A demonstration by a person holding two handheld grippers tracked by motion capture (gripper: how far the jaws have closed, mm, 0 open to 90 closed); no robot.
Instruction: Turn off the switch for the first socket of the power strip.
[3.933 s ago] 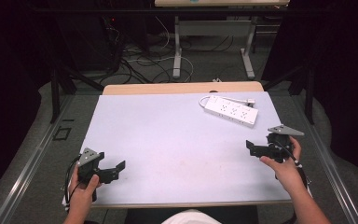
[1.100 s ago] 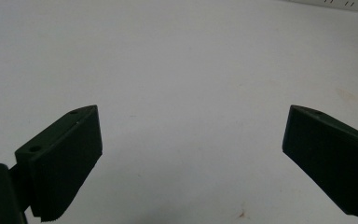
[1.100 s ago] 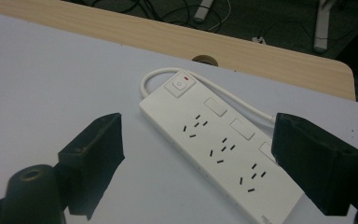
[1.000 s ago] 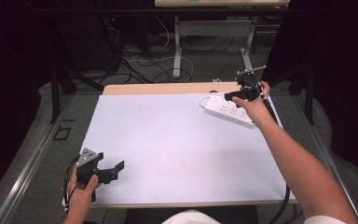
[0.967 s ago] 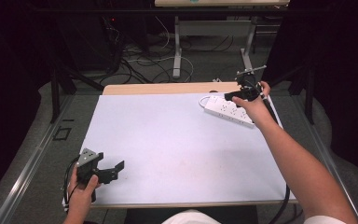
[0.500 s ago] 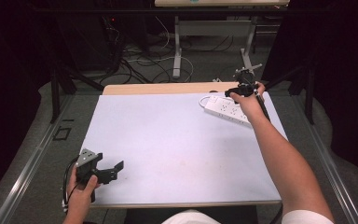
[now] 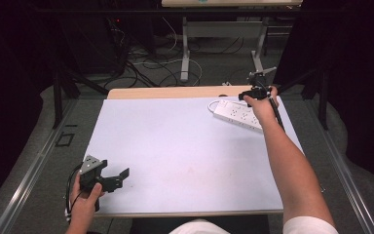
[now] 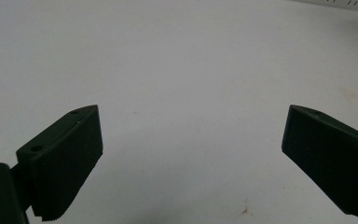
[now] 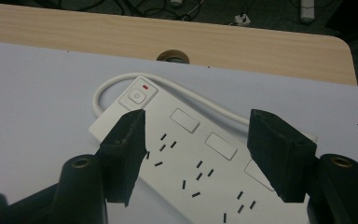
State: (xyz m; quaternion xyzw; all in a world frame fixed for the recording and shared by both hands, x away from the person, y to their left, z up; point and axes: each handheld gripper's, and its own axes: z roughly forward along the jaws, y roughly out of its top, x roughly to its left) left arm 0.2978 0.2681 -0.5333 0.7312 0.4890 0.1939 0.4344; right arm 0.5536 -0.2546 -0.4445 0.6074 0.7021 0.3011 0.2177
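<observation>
Nearby, power strip [image 7: 237, 114] on table [image 7: 185, 156]

Count: one power strip [image 7: 237, 115], two grippers, one table [image 7: 185, 161].
One white strip under the right gripper [image 7: 247, 94], jaws apart above its switch end; one left gripper [image 7: 108, 179], wide open, well apart from it over bare table.
</observation>
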